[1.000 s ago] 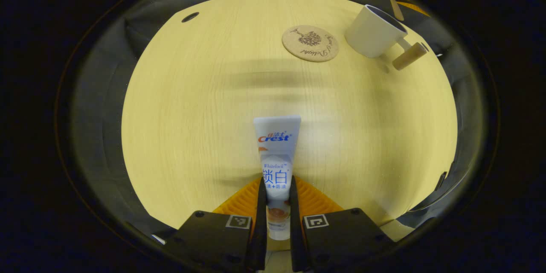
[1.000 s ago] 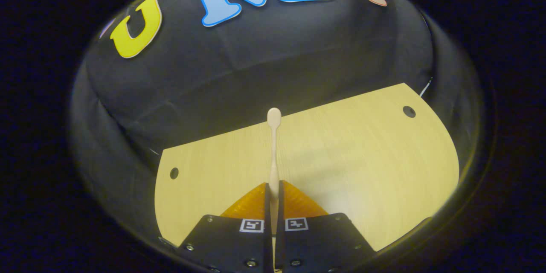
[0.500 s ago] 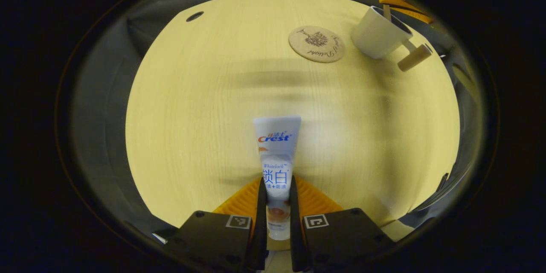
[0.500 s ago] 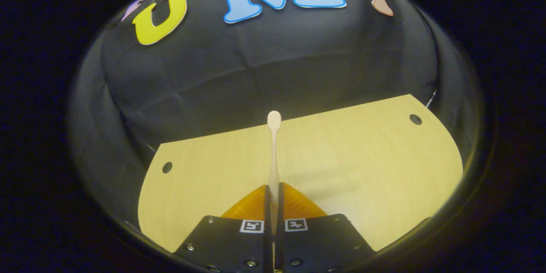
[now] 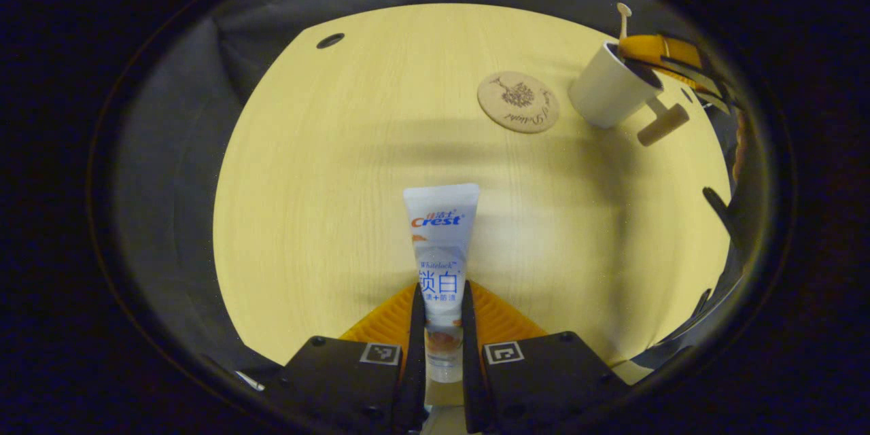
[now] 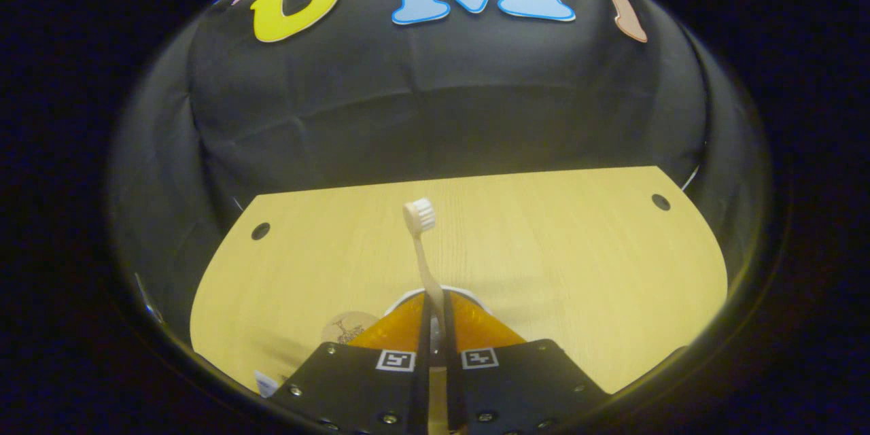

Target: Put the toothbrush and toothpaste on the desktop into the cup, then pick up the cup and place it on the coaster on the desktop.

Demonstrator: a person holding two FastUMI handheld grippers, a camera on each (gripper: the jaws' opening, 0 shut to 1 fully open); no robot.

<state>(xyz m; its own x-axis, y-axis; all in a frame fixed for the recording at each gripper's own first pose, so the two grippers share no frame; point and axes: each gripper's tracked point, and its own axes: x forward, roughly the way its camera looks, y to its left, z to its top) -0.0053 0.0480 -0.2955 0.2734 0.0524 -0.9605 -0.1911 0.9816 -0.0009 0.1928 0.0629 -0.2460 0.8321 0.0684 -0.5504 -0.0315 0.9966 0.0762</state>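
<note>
In the left gripper view my left gripper [image 5: 440, 293] is shut on the lower part of a white toothpaste tube [image 5: 442, 231], held above the wooden desktop [image 5: 326, 170]. Far right stands the white cup [image 5: 607, 92] with a wooden handle [image 5: 663, 125], next to the round cork coaster [image 5: 518, 102]. My right gripper [image 5: 660, 53] hovers over the cup's mouth, and the toothbrush [image 5: 622, 12] sticks up from it. In the right gripper view my right gripper [image 6: 435, 300] is shut on the toothbrush [image 6: 423, 251], bristles upward, with the cup rim [image 6: 406, 294] just beyond the fingers.
The coaster [image 6: 345, 327] lies left of the cup in the right gripper view. Small round holes mark the desktop's far corners [image 6: 259, 230] [image 6: 657, 202]. Black cloth walls surround the table. A dark object [image 5: 720, 207] shows at the right edge of the left gripper view.
My right gripper has moved over the cup and lowered, and the toothbrush has tilted so its bristles show. My left gripper still holds the toothpaste and has drawn back slightly from the table.
</note>
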